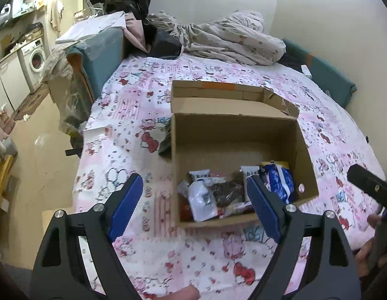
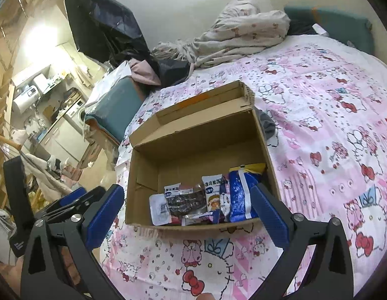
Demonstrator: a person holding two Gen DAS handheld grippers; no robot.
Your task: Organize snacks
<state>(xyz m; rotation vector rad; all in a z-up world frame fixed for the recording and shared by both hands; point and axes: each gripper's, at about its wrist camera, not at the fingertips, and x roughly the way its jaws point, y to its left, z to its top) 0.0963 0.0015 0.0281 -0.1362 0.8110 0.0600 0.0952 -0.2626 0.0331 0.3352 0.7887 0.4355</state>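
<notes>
An open cardboard box [image 1: 233, 135] [image 2: 193, 140] sits on the pink cartoon-print bed sheet. Several snack packets lie against its near wall: a blue bag [image 1: 278, 182] [image 2: 241, 195], a dark clear-wrapped pack [image 1: 227, 192] [image 2: 185, 203], a white pouch [image 1: 202, 201] [image 2: 159, 210]. My left gripper [image 1: 194, 200] is open and empty, hovering just in front of the box. My right gripper [image 2: 187, 206] is open and empty, also above the box's near edge. The left gripper's fingers [image 2: 73, 198] show at the left of the right wrist view.
Crumpled bedding [image 1: 233, 37] [image 2: 243, 32] lies at the bed's far end. A teal cushion [image 1: 100, 55] [image 2: 115, 107] stands at the bed's left edge, with floor and a washing machine [image 1: 34, 57] beyond. A dark cloth [image 1: 165, 142] lies beside the box.
</notes>
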